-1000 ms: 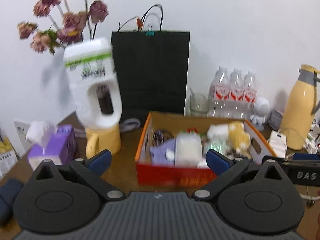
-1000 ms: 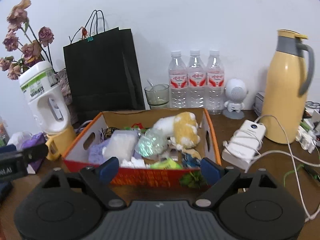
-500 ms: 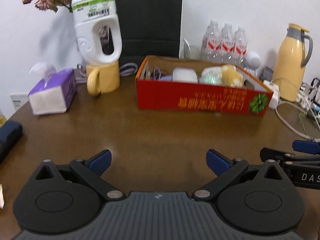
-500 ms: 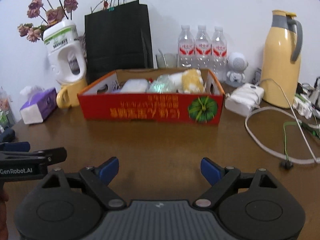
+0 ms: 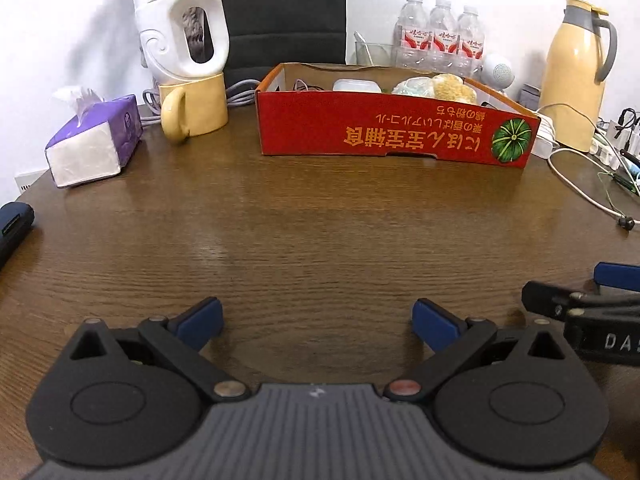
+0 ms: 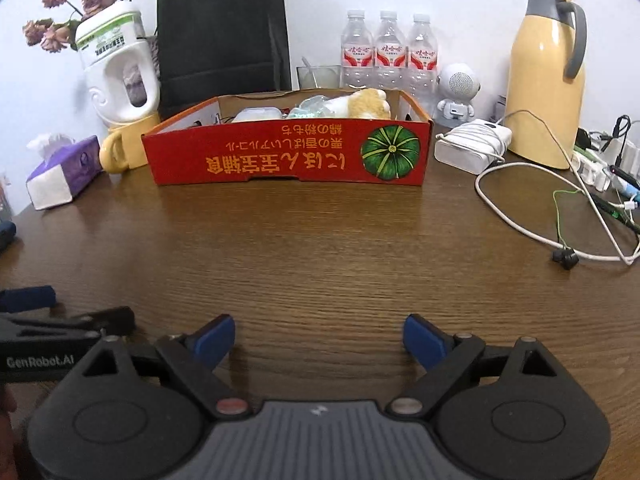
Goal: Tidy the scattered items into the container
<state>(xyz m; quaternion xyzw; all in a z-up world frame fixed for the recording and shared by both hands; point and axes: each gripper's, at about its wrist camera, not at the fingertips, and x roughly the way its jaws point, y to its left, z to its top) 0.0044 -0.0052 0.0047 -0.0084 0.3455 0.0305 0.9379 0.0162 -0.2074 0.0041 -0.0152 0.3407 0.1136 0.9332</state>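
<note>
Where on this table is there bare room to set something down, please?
The broad wooden stretch between the red box and both open claws, left claw and right claw, is bare. A smaller gap lies between the tissue box and the red box. The right edge is crowded with the white cable and charger.

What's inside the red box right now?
Over the red box wall: a white case, a clear wrapped bundle, a yellow-white plush. Its front wall hides anything lower.

Glossy wood-grain table [image 5: 320, 220], cardboard box [image 5: 384, 132]
</note>
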